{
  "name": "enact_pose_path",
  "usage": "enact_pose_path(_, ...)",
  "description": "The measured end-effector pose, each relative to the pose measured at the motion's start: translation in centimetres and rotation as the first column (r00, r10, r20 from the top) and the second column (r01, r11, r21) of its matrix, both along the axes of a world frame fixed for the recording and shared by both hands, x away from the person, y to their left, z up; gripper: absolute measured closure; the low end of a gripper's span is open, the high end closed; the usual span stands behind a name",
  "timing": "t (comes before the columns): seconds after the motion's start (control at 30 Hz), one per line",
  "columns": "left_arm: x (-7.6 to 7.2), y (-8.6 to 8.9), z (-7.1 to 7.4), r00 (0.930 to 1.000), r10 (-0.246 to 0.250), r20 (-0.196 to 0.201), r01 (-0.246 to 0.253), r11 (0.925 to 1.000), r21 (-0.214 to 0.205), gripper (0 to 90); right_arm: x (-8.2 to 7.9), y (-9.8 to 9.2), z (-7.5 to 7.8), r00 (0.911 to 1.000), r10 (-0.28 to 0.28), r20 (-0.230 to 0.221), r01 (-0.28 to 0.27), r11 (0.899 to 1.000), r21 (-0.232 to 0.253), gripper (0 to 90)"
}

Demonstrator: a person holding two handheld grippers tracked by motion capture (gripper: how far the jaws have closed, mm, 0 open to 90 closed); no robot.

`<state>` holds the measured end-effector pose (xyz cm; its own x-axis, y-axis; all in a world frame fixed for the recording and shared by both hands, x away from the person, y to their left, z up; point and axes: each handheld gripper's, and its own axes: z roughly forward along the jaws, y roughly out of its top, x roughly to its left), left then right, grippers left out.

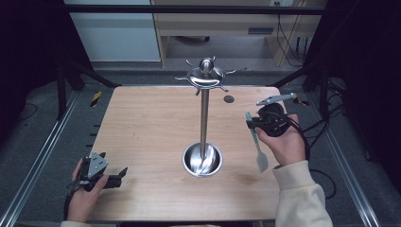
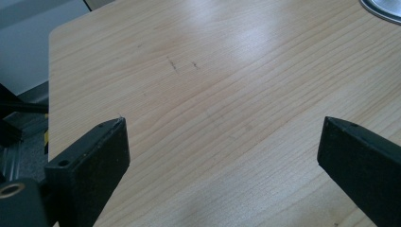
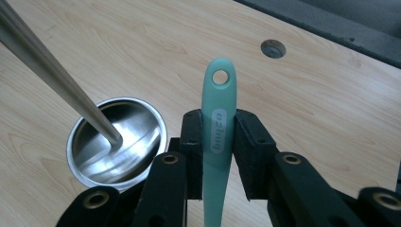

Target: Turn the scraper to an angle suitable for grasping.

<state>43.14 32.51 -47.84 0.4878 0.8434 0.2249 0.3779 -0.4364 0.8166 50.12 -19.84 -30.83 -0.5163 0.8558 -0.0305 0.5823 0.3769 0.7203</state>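
Note:
A steel utensil stand [image 1: 204, 109] rises from the table's middle, with a round dish base [image 1: 202, 159] and a top disc with hooks [image 1: 206, 75]. My right gripper [image 1: 250, 122] hovers to the right of the stand, shut on a mint-green utensil [image 1: 257, 142] by its handle. The handle [image 3: 218, 118] with a hanging hole sticks up between the jaws, and the pale head [image 1: 262, 161] hangs toward the person. The stand's dish [image 3: 117, 142] and pole [image 3: 52, 71] lie to the left. My left gripper [image 1: 124, 172] rests at the table's near left, open and empty over bare wood [image 2: 222, 113].
The wooden table [image 1: 151, 127] has a small round hole [image 1: 229, 99] near its far right corner. Black frame bars and rails flank both sides. A cable trails from the right gripper over the table's right edge. The stand's base rim [image 2: 383, 9] shows in the left gripper view.

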Motion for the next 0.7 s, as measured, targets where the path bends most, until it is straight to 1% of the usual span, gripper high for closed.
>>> enact_pose_path(0.07, 0.0, 0.1, 0.0, 1.0, 0.005, 0.0, -0.005, 1.0, -0.002, 3.0, -0.2, 0.2, 0.2, 0.9999, 0.008, 0.006, -0.009, 1.0, 0.009, 74.4)
enact_pose_path(0.1, 0.0, 0.2, 0.0, 1.0, 0.007, -0.002, -0.007, 1.0, -0.002, 3.0, -0.4, 0.5, 0.4, 0.9997, 0.02, 0.016, -0.02, 1.0, 0.016, 74.3)
enact_pose_path(0.17, 0.0, 0.2, 0.0, 1.0, 0.007, -0.004, -0.007, 1.0, -0.004, 3.1, -0.5, 0.5, 0.5, 0.9995, 0.022, 0.022, -0.023, 1.0, 0.02, 74.4)
enact_pose_path(0.2, 0.0, 0.2, 0.0, 1.0, 0.007, -0.002, -0.007, 1.0, -0.004, 3.1, -0.7, 0.8, 0.7, 0.999, 0.03, 0.034, -0.031, 0.999, 0.028, 74.4)
enact_pose_path(0.27, 0.0, 0.2, 0.0, 1.0, 0.008, -0.003, -0.008, 1.0, -0.004, 3.1, -0.8, 0.9, 0.8, 0.9987, 0.033, 0.038, -0.034, 0.999, 0.029, 74.4)
enact_pose_path(0.3, 0.0, 0.2, 0.0, 1.0, 0.007, -0.003, -0.007, 1.0, -0.004, 3.1, -1.0, 1.3, 0.9, 0.9977, 0.045, 0.05, -0.046, 0.998, 0.033, 74.4)
enact_pose_path(0.4, 0.0, 0.2, 0.0, 1.0, 0.007, -0.002, -0.007, 1.0, -0.005, 3.1, -1.1, 1.7, 0.9, 0.9968, 0.053, 0.059, -0.055, 0.998, 0.043, 74.4)
enact_pose_path(0.47, 0.0, 0.2, 0.0, 1.0, 0.007, -0.002, -0.007, 1.0, -0.006, 3.2, -1.1, 2.2, 0.9, 0.9957, 0.067, 0.063, -0.07, 0.997, 0.04, 74.3)
enact_pose_path(0.57, -0.1, 0.2, 0.0, 0.9999, 0.01, -0.001, -0.01, 0.9999, -0.008, 3.1, -1.0, 2.5, 1.1, 0.9952, 0.071, 0.068, -0.074, 0.997, 0.037, 74.3)
enact_pose_path(0.63, -0.1, 0.3, 0.0, 0.9999, 0.014, -0.001, -0.014, 0.9999, -0.008, 3.2, -0.9, 2.7, 1.4, 0.9936, 0.083, 0.076, -0.087, 0.995, 0.041, 74.3)
enact_pose_path(0.67, -0.1, 0.4, -0.1, 0.9998, 0.017, -0.004, -0.017, 0.9998, -0.006, 3.2, -0.8, 2.7, 1.9, 0.9927, 0.086, 0.085, -0.09, 0.995, 0.045, 74.3)
enact_pose_path(0.7, -0.1, 0.4, -0.1, 0.9998, 0.017, -0.004, -0.017, 0.9998, -0.006, 3.2, -0.8, 2.7, 1.9, 0.9927, 0.086, 0.085, -0.09, 0.995, 0.045, 74.3)
